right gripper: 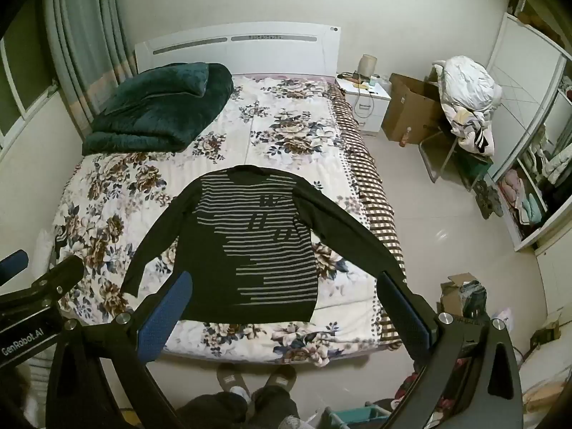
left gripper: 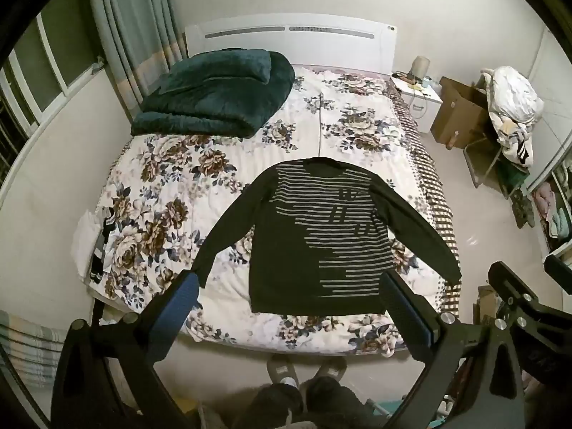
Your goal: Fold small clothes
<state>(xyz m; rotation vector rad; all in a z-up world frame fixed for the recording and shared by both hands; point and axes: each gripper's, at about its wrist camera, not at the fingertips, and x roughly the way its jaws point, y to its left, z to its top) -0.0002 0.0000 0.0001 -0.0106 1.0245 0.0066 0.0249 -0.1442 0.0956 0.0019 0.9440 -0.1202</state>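
Dark knit with pale grey stripes, the long-sleeved sweater [left gripper: 314, 239] lay spread flat and face up on the near half of the floral bedspread [left gripper: 171, 193], collar toward the white headboard [left gripper: 289, 41], hem at the near edge, both sleeves angled outward. No fold showed in it: body and sleeves were still fully opened out, so the folding looked wholly ahead. The left gripper [left gripper: 291, 287] hung above the near edge with its blue-padded jaws spread wide and nothing between them; the right gripper [right gripper: 284, 291] hovered likewise, jaws wide apart and empty, clear of the cloth. A folded teal plush blanket [left gripper: 218, 91] sat at the far left, well apart from the sweater. Judging by this, bringing in the sleeves remained, then folding the body.
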